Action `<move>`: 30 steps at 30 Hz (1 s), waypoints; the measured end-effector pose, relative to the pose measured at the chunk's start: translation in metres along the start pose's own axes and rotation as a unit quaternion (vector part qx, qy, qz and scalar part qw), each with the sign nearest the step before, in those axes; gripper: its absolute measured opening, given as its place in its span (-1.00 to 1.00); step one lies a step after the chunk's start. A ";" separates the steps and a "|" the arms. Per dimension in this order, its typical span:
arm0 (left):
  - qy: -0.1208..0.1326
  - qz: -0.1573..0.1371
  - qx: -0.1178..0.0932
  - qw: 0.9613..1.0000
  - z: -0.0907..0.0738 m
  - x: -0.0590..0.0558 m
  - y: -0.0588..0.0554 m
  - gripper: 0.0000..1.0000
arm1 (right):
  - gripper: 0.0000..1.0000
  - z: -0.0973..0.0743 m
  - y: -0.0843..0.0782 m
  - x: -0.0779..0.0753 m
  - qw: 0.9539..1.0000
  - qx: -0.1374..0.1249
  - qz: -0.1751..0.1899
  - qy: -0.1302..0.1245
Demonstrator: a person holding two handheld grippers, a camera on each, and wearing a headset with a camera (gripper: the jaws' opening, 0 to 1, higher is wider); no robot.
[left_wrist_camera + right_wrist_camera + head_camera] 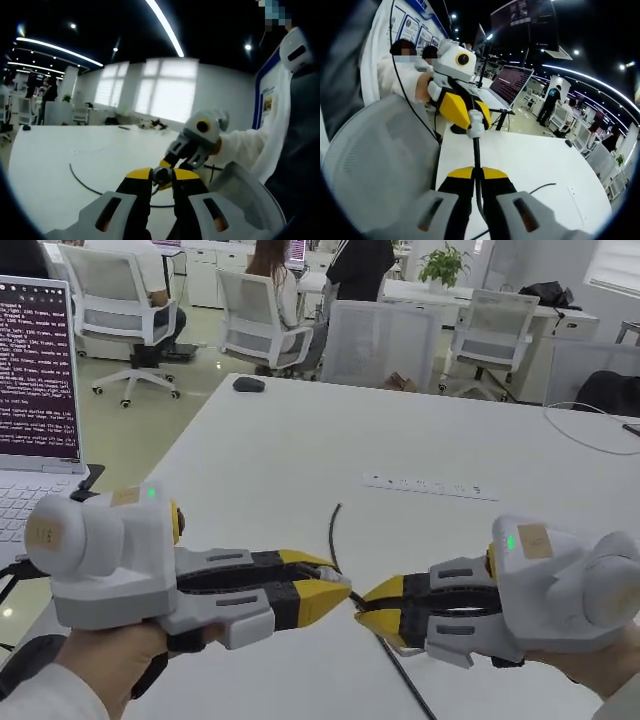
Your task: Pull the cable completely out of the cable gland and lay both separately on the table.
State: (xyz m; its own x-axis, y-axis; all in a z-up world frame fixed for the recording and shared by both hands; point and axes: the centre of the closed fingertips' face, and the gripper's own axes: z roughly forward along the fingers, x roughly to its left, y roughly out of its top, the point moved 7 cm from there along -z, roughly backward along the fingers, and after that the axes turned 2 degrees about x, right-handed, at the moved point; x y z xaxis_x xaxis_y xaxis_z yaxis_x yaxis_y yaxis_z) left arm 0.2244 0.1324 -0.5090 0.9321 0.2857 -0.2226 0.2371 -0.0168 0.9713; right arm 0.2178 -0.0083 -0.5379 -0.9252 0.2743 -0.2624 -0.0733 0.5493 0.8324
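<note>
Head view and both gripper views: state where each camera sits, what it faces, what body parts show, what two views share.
Head view: head-mounted, down at table; both hands, left gripper, right gripper.
Left gripper view: on left gripper, faces right gripper and sleeve; own jaws hold cable gland.
Right gripper view: on right gripper, faces left gripper; own jaws hold cable.
Shared: both gripper views show cable gland.

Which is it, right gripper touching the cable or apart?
Touching. The right gripper view shows the right gripper clamped on the cable, which runs between its jaws.
</note>
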 end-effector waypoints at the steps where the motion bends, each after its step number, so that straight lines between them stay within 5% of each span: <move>1: 0.002 0.000 -0.001 1.000 0.000 0.000 0.000 -0.68 | -0.91 0.001 -0.003 -0.001 1.000 0.005 0.001 -0.002; 12: 0.048 -0.001 -0.029 0.998 -0.010 0.012 0.007 -0.68 | -0.92 0.009 -0.026 -0.009 0.998 0.063 0.000 -0.012; 17: 0.067 -0.017 -0.060 0.996 -0.018 0.018 0.012 -0.68 | -0.90 0.019 -0.046 -0.008 0.993 0.116 -0.011 -0.005; 30: 0.074 -0.031 -0.043 0.996 -0.015 0.021 0.007 -0.68 | -0.88 0.068 -0.081 0.017 0.982 0.176 -0.010 0.075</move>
State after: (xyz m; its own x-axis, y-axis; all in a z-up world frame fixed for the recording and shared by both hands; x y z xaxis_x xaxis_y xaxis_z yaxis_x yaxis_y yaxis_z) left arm 0.2415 0.1527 -0.5057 0.8639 0.4224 -0.2744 0.2636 0.0850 0.9609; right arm 0.2329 0.0052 -0.6432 -0.9710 0.1565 -0.1808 0.0170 0.7993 0.6007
